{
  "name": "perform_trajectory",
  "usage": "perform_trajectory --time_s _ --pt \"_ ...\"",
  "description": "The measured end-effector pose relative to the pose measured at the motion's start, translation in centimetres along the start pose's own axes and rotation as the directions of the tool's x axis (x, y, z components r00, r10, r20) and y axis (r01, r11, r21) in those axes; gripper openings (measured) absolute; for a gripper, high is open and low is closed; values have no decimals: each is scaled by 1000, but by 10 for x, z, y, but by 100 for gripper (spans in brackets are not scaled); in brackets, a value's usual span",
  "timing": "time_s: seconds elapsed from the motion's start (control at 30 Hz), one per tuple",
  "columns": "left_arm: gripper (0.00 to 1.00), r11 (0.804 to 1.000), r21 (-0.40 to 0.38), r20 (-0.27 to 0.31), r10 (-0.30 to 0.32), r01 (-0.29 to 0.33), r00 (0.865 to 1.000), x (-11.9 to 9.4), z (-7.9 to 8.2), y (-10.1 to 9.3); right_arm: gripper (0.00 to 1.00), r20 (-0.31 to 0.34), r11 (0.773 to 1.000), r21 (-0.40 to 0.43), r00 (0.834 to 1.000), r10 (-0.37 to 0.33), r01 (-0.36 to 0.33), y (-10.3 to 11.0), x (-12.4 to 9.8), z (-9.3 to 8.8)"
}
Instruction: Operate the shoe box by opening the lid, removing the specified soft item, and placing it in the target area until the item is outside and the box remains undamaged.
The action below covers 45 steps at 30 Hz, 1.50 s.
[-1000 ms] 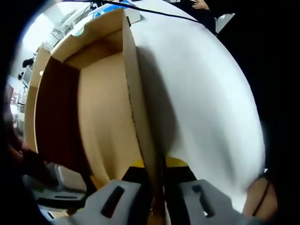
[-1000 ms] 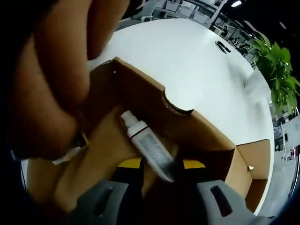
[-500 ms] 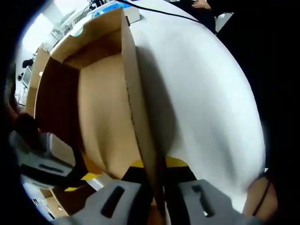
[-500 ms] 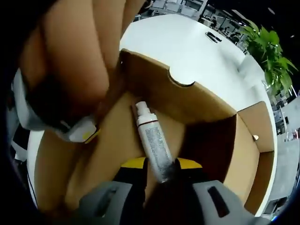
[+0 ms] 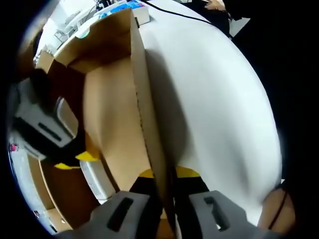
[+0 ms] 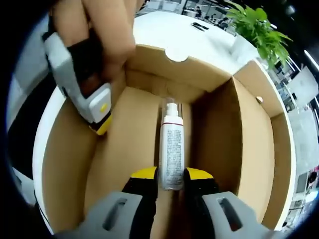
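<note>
My right gripper (image 6: 171,185) has lifted the tube (image 6: 173,154), clenched on it, above the box (image 6: 65,164). My left gripper (image 5: 167,186) stays clamped on the box wall.

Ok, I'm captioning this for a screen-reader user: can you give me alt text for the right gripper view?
The right gripper is shut on a white tube, holding it by its base over the inside of an open cardboard shoe box. At the upper left, a hand holds the left gripper at the box wall; a white table and a green plant lie beyond.
</note>
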<state>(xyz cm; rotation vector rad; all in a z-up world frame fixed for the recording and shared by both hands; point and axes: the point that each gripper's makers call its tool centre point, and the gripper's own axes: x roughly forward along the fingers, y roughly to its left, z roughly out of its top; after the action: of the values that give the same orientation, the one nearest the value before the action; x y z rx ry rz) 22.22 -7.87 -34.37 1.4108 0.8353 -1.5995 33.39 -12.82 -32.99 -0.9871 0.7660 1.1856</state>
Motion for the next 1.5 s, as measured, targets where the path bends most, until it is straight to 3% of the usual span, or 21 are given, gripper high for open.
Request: perform_trajectory --time_s 0.27,0.43,0.6,1.03,1.1,1.17,1.33,1.5 --pt "5 1000 0 2 0 0 1000 0 0 -1 20 7 995 93 999 -36 35 12 -12 -20" --pt "5 1000 0 2 -9 9 1000 0 0 -1 20 20 978 197 997 -70 65 23 -19 -32" --pt "5 1000 -4 8 -11 11 1000 0 1 -1 20 19 967 239 996 -92 85 29 -25 -43" --pt "5 1000 -11 14 -7 7 1000 -1 1 -1 21 28 962 255 994 -105 95 36 -26 -41" --pt "5 1000 -9 14 -7 7 1000 -1 1 0 25 34 955 283 994 -100 87 37 -27 -42" --pt "5 1000 -12 15 -7 7 1000 -1 1 0 30 61 936 337 990 -124 97 32 -30 -39" --pt "5 1000 -15 19 -10 10 1000 -1 2 0 35 133 935 347 983 -130 76 32 -33 -26" --pt "5 1000 -16 18 -11 12 1000 0 2 0 45 185 935 353 977 -108 37 36 -15 -12"
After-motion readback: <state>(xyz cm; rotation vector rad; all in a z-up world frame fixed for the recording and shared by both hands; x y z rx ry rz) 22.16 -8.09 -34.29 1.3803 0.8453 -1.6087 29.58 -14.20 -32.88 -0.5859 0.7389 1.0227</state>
